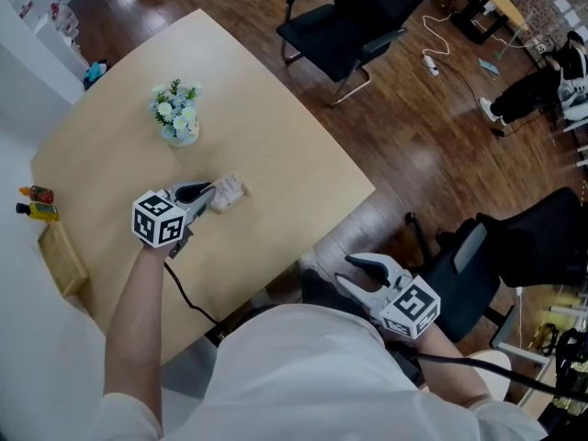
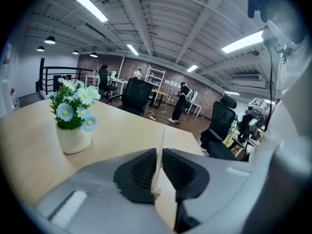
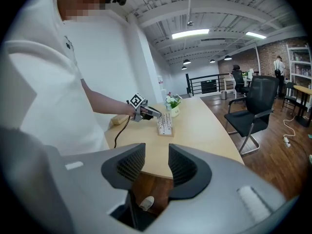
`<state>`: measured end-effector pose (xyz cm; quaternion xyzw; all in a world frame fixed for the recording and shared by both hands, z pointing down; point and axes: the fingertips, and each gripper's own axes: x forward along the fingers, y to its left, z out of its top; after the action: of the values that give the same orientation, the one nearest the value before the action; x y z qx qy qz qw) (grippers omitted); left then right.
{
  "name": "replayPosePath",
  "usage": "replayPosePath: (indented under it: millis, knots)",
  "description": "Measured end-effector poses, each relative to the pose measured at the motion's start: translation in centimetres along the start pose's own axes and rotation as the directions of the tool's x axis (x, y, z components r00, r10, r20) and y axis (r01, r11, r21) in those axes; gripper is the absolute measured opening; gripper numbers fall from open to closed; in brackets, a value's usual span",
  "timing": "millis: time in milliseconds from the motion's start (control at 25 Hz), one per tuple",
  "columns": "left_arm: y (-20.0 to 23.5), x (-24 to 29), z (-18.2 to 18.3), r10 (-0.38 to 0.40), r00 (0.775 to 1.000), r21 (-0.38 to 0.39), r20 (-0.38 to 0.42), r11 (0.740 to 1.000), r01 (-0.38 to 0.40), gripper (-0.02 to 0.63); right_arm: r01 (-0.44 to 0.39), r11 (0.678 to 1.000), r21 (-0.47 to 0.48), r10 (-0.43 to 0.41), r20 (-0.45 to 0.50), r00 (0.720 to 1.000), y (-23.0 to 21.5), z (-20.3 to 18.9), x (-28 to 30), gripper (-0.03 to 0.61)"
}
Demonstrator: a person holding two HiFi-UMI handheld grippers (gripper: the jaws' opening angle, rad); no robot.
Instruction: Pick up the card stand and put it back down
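The card stand (image 1: pixel 227 192), a white card upright in a small wooden base, stands on the pale wooden table (image 1: pixel 276 145) near its middle. My left gripper (image 1: pixel 209 191) reaches it from the left. In the left gripper view the card's thin edge (image 2: pixel 160 145) runs between the two pads of the left gripper (image 2: pixel 159 167), which stand narrowly apart on either side with a sliver of gap showing. The right gripper view shows the card stand (image 3: pixel 165 125) on the table with the left gripper (image 3: pixel 146 112) at it. My right gripper (image 1: pixel 354 272) hangs open and empty off the table's near edge.
A white pot of blue and white flowers (image 1: pixel 177 113) stands beyond the card stand. Small bottles (image 1: pixel 37 203) and a wooden box (image 1: pixel 62 257) sit at the table's left edge. Black office chairs (image 1: pixel 354 12) stand around, one (image 1: pixel 514 246) close to my right gripper.
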<state>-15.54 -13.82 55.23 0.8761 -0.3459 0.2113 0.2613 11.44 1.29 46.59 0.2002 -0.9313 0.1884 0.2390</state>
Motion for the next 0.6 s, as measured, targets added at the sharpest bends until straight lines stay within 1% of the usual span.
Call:
replayPosePath:
  millis: [240, 400, 600]
  knots:
    - [-0.23, 0.14, 0.09, -0.014, 1.000, 0.010, 0.008, 1.000, 0.014, 0.017, 0.012, 1.000, 0.000, -0.012, -0.005, 1.000, -0.06, -0.15, -0.26, 0.155]
    - [-0.42, 0.12, 0.13, -0.028, 1.000, 0.027, 0.005, 0.999, 0.027, 0.017, 0.013, 1.000, 0.000, -0.013, -0.005, 1.000, -0.11, -0.11, -0.19, 0.155]
    - [-0.53, 0.17, 0.22, -0.025, 1.000, 0.032, 0.005, 0.999, 0.025, 0.017, 0.012, 1.000, 0.002, -0.012, -0.013, 1.000, -0.37, -0.45, -0.22, 0.155]
